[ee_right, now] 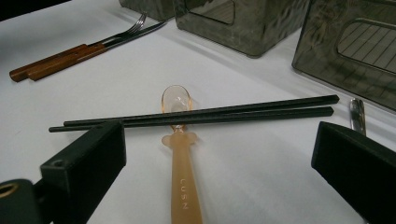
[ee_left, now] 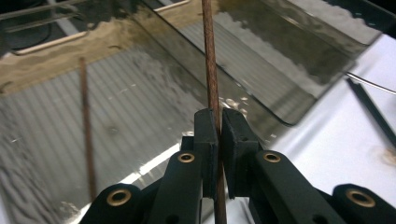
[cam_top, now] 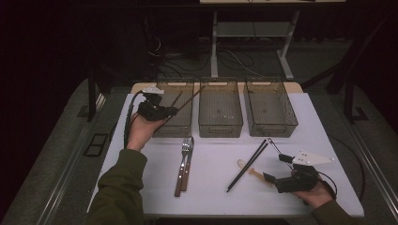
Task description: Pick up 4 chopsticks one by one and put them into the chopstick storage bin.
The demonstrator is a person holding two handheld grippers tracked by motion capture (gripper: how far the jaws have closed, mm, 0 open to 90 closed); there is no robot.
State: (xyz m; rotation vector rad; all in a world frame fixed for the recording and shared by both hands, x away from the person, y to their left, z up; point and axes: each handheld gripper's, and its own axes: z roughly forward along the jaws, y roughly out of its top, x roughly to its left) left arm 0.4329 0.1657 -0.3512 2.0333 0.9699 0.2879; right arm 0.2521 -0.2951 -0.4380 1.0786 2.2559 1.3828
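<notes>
Lab, dark curtains (cam_top: 56, 42), floor cables (cam_top: 234, 58)

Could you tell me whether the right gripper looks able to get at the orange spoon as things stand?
Probably only partly. The right gripper is open and faces the orange spoon, whose handle lies free between the jaws. But the black chopsticks lie across the spoon's neck, so lifting it may drag them.

Fork (cam_top: 186, 145) and knife (cam_top: 188, 164) side by side, 2 empty bins (cam_top: 220, 112) (cam_top: 271, 112).

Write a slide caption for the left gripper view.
Hand-held gripper clamps a brown chopstick above the smoky plastic bin.
</notes>
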